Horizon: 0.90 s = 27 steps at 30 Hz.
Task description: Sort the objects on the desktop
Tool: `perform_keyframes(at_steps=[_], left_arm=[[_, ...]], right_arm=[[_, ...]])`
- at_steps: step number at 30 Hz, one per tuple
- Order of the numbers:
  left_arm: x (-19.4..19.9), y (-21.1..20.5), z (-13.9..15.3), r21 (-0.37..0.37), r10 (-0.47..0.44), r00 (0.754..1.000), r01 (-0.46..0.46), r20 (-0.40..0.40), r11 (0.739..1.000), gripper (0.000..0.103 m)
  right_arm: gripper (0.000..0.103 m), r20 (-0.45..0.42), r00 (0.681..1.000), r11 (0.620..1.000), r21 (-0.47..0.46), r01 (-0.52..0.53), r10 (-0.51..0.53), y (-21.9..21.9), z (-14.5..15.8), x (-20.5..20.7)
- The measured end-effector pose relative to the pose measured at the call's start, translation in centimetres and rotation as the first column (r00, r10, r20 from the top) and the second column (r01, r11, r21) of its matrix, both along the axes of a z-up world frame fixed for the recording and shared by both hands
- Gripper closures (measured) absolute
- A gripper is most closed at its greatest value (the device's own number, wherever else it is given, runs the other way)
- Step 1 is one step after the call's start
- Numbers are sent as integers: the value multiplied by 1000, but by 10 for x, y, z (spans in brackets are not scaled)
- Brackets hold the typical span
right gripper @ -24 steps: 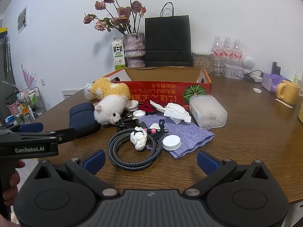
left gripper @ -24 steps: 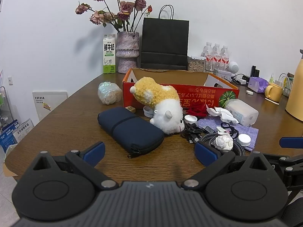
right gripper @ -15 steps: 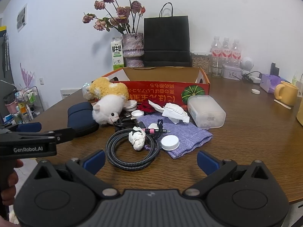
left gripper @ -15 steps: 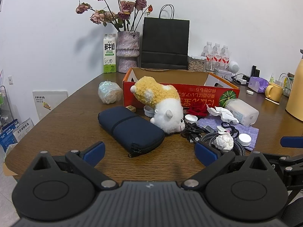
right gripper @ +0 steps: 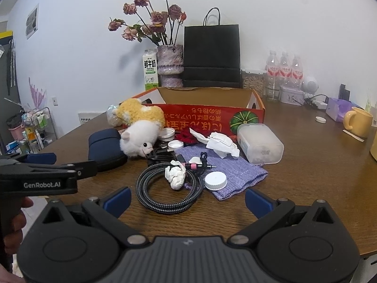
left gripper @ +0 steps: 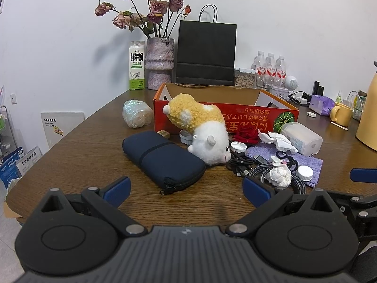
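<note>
Both tools are hovering at the near edge of the table, and neither is holding anything. The left gripper is spreading its blue pads wide just short of the navy pouch; the right gripper is likewise gaping in front of the coiled braided cable.

The step in hand is, I judge, choosing and approaching a first item. For the right side, the crumpled tissue and the white bottle cap are lying nearest, the tissue sitting on the cable coil and the cap on the purple cloth. Taking these loose small things first is sensible, since lifting the cable would drag whatever is resting on it. The left side is facing the pouch end-on; coming down across its narrow width, away from the zipper pull, should give the firmest hold.

Farther back, the plush toy is lying nose-down against the pouch's far right end, with black cords, lids and a red fabric piece beside it. The clear plastic box is resting on its side at the right. Behind them the red cardboard box is standing open, the likely destination.

Compared with a moment ago, both views are nearly unchanged: the right gripper has eased slightly toward the clutter, and nothing on the table has shifted.
</note>
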<state>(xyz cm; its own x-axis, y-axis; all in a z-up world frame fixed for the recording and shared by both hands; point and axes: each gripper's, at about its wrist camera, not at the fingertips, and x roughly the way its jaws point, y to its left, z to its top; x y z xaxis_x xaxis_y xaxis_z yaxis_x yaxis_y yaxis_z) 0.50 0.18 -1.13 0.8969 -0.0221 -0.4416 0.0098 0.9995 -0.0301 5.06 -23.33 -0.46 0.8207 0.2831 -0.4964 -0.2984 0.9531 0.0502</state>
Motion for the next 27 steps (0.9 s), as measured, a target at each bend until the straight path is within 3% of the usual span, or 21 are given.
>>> perform_keyframes(at_steps=[27], left_arm=[[1, 0, 0, 3, 1, 1000, -1, -22, 1000, 0]], right_arm=[[1, -4, 1000, 1000, -3, 3, -3, 0, -2, 2]])
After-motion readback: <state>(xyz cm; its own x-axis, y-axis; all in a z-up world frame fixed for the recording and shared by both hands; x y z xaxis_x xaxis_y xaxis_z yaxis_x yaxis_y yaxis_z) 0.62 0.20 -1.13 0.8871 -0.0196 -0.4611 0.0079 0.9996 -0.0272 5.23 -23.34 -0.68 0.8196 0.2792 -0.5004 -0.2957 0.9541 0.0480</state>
